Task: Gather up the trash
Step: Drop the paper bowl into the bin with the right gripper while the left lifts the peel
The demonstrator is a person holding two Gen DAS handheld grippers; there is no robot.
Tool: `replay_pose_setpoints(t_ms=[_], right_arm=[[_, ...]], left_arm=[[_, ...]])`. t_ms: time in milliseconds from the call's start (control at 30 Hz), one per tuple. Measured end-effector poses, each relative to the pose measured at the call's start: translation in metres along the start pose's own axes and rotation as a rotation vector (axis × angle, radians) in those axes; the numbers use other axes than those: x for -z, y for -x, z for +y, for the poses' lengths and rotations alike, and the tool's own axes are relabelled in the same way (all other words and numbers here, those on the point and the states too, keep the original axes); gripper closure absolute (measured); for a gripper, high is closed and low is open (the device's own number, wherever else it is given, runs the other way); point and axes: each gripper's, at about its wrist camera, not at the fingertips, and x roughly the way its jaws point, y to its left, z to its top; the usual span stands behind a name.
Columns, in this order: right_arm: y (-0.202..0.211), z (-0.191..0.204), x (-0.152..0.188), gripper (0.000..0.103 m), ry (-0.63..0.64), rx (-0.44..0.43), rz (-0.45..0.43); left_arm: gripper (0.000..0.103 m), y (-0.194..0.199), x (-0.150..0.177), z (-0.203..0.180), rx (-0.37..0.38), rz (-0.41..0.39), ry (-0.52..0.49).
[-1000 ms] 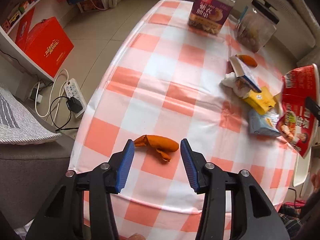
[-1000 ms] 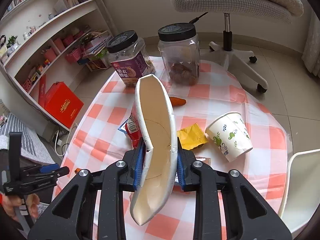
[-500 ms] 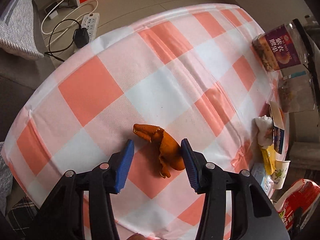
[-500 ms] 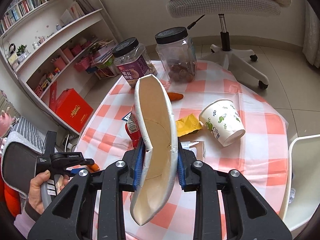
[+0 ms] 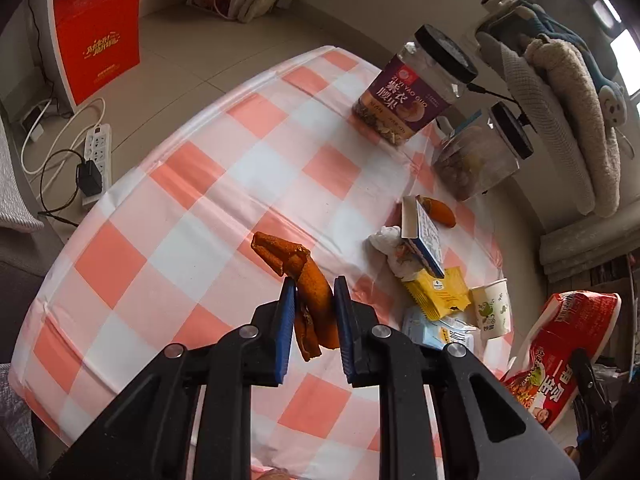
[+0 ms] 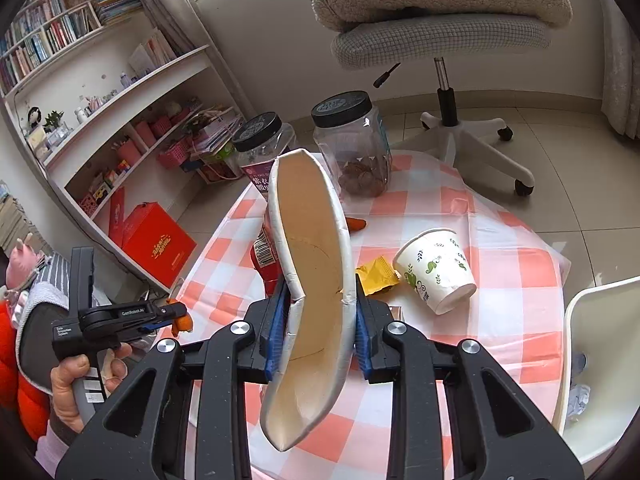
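Right tongs (image 6: 316, 316) squash a bowl (image 6: 310, 280), hiding trash behind.

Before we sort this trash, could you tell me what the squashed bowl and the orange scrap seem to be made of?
Squashed bowl: seemingly paperboard, matte tan inside, creased. Orange scrap: probably dried citrus peel, leathery and curled.

Two black plastic grippers (image 5: 314, 300) (image 6: 320, 312) with blue ribbed pads (image 5: 285, 328) and round silver screws (image 6: 239, 328) on the angular arms. White lettering on the black pistol-style handle (image 6: 86, 368), with pale buttons. Grey vest with pale trim over an orange sleeve (image 6: 16, 368), pink cuff below.
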Motion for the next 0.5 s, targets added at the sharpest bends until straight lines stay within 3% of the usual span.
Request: replay_pose_setpoints(t_ms=[200, 333, 500], right_arm=[[0.014, 0.001, -0.002, 0.075, 0.041, 0.067, -0.066], [0.026, 0.002, -0.004, 0.075, 0.086, 0.142, -0.123], [0.040, -0.003, -0.004, 0.075, 0.124, 0.209, -0.174]], left_arm=[[0.083, 0.049, 0.011, -0.052, -0.135, -0.271, -0.214], [0.083, 0.073, 0.023, -0.080, -0.147, -0.399, -0.302], [0.083, 0.086, 0.035, -0.103, -0.118, -0.473, -0.345]])
